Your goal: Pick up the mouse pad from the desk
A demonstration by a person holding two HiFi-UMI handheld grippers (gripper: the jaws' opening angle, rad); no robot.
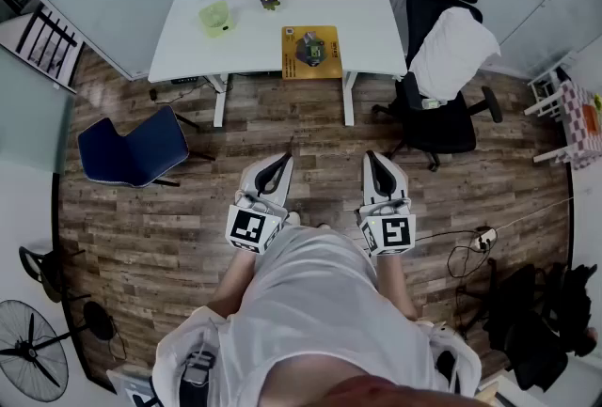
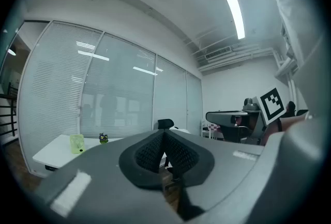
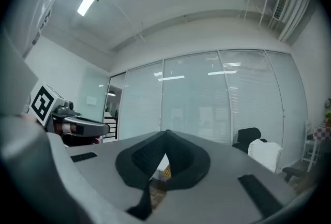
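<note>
**Both claws shut and empty, the approach to the desk not yet made**

The person stands on the wood-plank floor (image 1: 310, 180), well back from the white rectangular desk (image 1: 367, 20). The left gripper (image 1: 284, 158) and right gripper (image 1: 372, 157) are held level, side by side, pointing toward it. Each claw is closed right up, tips meeting, with nothing in either. The yellow rectangular mouse pad (image 1: 293, 65) lies flat at the desk's front edge, right of centre. A small dark object (image 1: 310, 46) sits on it, perhaps a mouse, but it is too small to tell. I'd judge this is the very start, the walk-up. Next the person must close in on the desk, open one claw and take the pad by a free edge. The thing on top may slide as the pad lifts, so it likely wants moving off first.
</note>
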